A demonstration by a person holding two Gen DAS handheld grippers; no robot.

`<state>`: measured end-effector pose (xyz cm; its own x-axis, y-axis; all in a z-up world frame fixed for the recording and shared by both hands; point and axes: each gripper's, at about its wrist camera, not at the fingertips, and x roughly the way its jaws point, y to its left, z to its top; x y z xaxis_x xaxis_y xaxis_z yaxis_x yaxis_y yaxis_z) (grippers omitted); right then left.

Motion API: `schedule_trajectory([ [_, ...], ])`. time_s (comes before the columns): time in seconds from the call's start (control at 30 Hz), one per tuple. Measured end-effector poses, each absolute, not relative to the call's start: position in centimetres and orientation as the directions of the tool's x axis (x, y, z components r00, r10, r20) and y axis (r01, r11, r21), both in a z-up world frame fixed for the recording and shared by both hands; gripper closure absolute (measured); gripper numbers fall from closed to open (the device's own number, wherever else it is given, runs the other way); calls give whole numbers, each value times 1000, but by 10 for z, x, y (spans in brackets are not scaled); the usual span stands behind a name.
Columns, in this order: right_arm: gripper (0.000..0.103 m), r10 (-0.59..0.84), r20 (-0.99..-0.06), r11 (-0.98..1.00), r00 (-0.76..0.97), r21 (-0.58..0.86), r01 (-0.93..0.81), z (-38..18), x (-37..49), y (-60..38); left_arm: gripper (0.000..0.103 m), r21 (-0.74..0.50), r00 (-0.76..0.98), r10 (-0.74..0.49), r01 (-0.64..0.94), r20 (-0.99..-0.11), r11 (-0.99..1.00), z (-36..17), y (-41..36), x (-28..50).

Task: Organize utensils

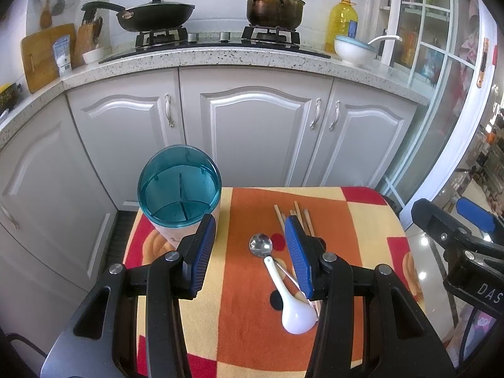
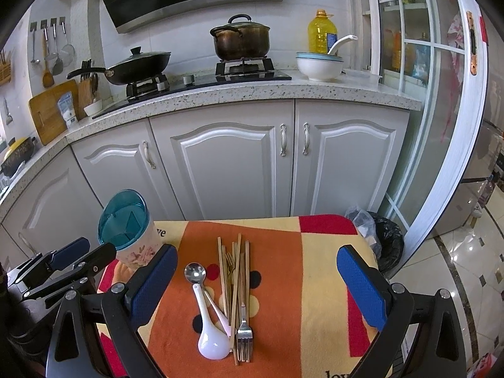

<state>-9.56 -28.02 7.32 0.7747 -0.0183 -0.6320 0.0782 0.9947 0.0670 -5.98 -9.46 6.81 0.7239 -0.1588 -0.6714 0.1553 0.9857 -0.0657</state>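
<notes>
Right wrist view: utensils [image 2: 233, 296] lie between the wide-spread, empty right gripper [image 2: 258, 283].

You can read very little here. The right gripper [image 1: 472, 220] shows you white letters "DAS" on its black body (cut off at the frame edge). The patterned cloth [image 2: 315, 283] carries "lov" at its near edge, and "ve" beside the utensil holder [image 2: 126, 230].
</notes>
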Motion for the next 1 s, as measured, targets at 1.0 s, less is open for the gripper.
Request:
schedule_trajectory([
  [1.0, 2, -8, -665, 994, 747, 74, 77, 61, -84, -279, 58, -72, 706, -158, 151, -690, 986, 55, -96, -51],
])
